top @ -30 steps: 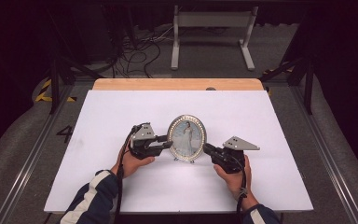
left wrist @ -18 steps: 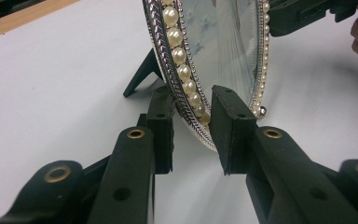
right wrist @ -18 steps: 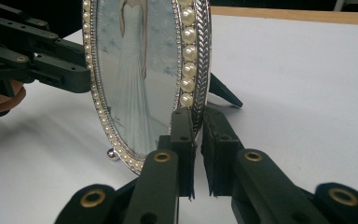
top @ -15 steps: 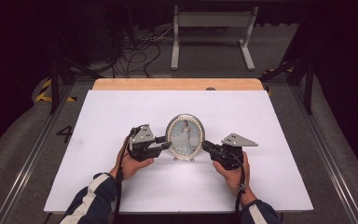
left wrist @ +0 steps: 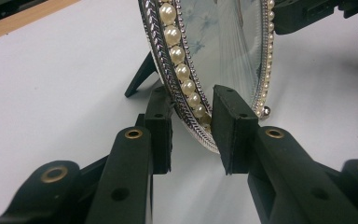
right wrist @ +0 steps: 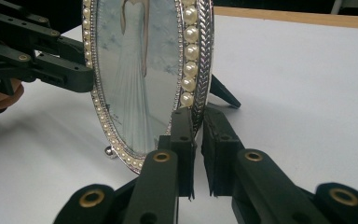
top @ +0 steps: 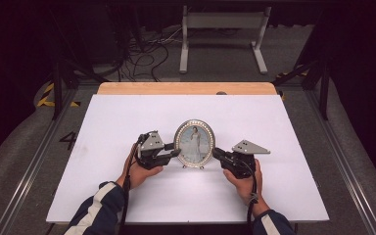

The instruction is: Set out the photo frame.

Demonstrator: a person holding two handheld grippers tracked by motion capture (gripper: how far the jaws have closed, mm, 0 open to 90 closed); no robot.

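I have the oval picture frame (top: 194, 143) standing upright near the middle of the white table (top: 274, 122), propped on its back stand with its pearl-trimmed face turned toward me. It sits directly between my two claws, one at each side edge.

My left claw (top: 176, 152) meets the frame's left rim low down. In the left gripper view the rim (left wrist: 186, 93) runs between the two black jaws; the pad behind the frame looks to be touching the back of the rim, while the pad in front stands just off the pearls, so I read this claw as released around the edge rather than clamped.

My right claw (top: 216, 153) is clenched on the opposite rim. In the right gripper view the jaws stand close together with the silver braided edge (right wrist: 200, 93) pinched between the pads, just below the pearl row.

Both hands rest on the table behind the claws, the left hand (top: 139, 172) and the right hand (top: 247, 182) each just beside the frame's lower half.
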